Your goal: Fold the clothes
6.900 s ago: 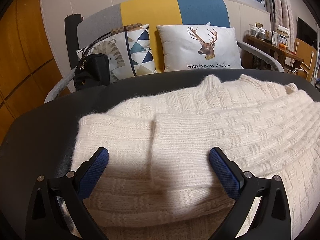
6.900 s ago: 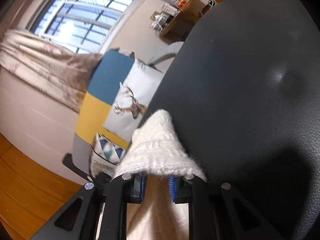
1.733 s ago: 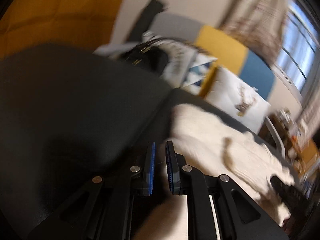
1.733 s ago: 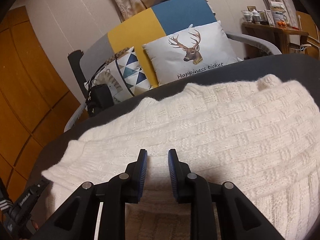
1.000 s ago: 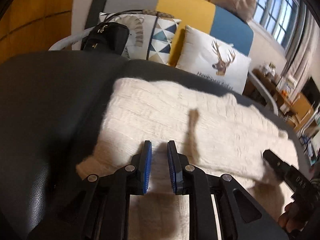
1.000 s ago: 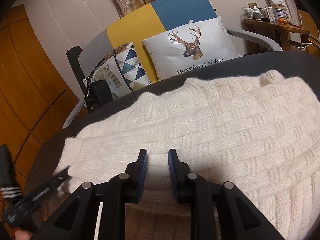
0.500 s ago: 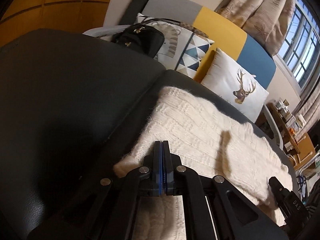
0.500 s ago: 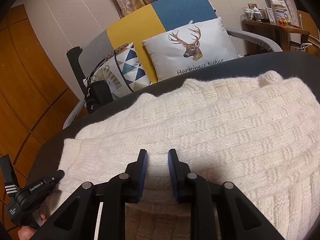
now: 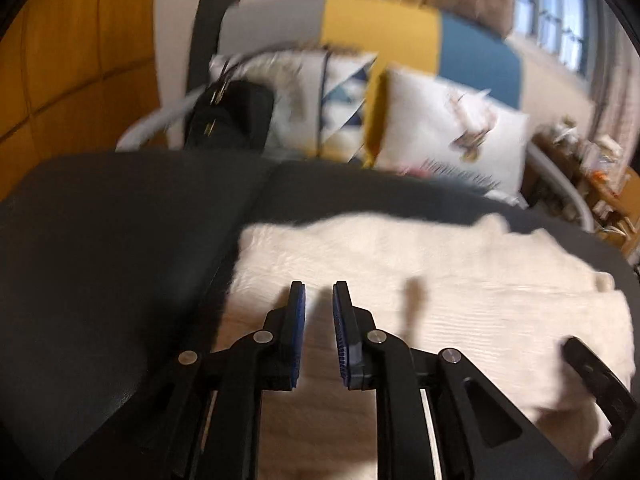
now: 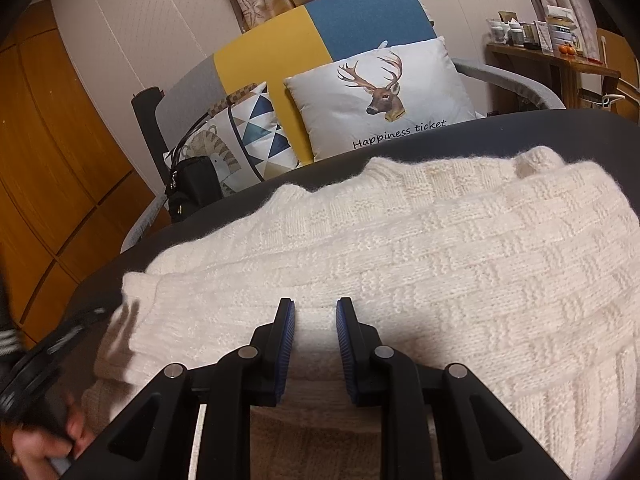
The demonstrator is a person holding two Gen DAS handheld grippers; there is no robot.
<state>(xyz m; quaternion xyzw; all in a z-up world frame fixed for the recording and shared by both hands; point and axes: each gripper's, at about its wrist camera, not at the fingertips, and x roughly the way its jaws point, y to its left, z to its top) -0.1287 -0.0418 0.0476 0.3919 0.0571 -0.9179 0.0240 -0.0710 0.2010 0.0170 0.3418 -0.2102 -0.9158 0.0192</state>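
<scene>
Two tongs are over one cream knitted sweater (image 10: 420, 264), which lies folded across the dark padded surface (image 9: 120, 240) in front of you. From your right wrist view the sweater fills the middle and the whole 3 o'clock side, with one folded corner at 9 o'clock and its far edge just short of the surface's rim at 12 o'clock.

Your right tongs (image 10: 315, 320) stand a narrow gap apart at the near fold of the sweater. The knit shows between the blue pads (image 10: 286, 344), but you cannot tell from this angle whether they pinch it.

Your left tongs (image 9: 319, 300) are at the sweater's left end, near its 9 o'clock edge, where the knit gives way to bare surface. Their jaws are opening, with a slim gap between the blue pads and only the sweater's top showing through it; nothing is clamped. That view is blurred. Your right tongs' black frame shows at 4 o'clock in it, over the sweater.

In the right wrist view, your left hand (image 10: 44, 446) grips its tool at 8 o'clock.

Beyond the surface at 12 o'clock sits a sofa (image 10: 320, 28) in grey, yellow and blue, with a deer cushion (image 10: 384, 100), a triangle-pattern cushion (image 10: 256, 128) and a black bag (image 10: 192, 192) at 10 o'clock.
</scene>
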